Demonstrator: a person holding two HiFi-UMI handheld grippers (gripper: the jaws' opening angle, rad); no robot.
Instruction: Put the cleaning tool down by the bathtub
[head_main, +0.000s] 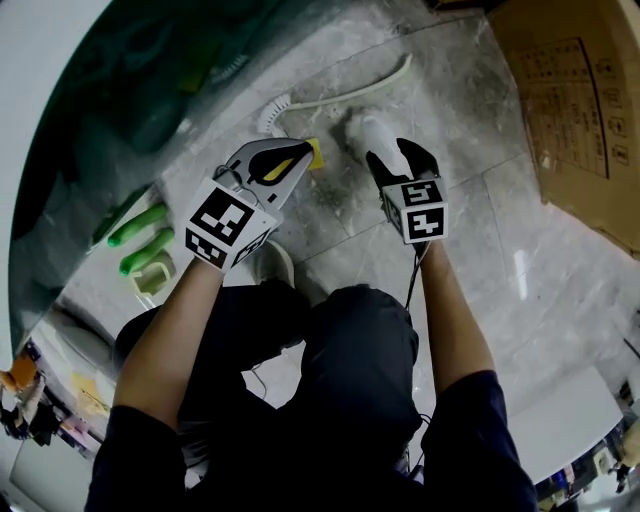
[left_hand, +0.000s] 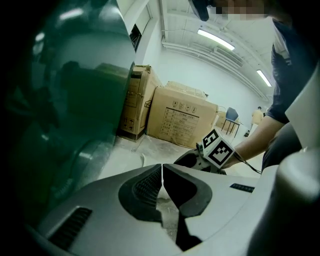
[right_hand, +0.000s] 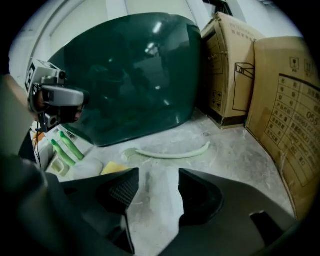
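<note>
- a dark green bathtub (head_main: 120, 90) is seen at the far left, its curved wall rising from the grey marble floor (head_main: 480, 230).
- two green-handled items (head_main: 140, 228) are set in a pale holder below the tub's edge.
- the left gripper (left_hand: 162, 172) is held above the floor near the tub; its jaws are pressed together and nothing is caught between them.
- a yellow sponge (head_main: 316, 153) is seen on the floor just beside the left gripper's tip.
- the cleaning tool (right_hand: 172, 154), a pale long-handled brush, is laid flat on the floor close to the foot of the bathtub, its brush end turned toward the tub; it is touched by neither gripper.
- the right gripper (right_hand: 157, 175) is held above the floor, short of the tool; its jaws are spread wide and only bare floor is seen between them.
- cardboard boxes (head_main: 580, 100) are stood at the far right.
</note>
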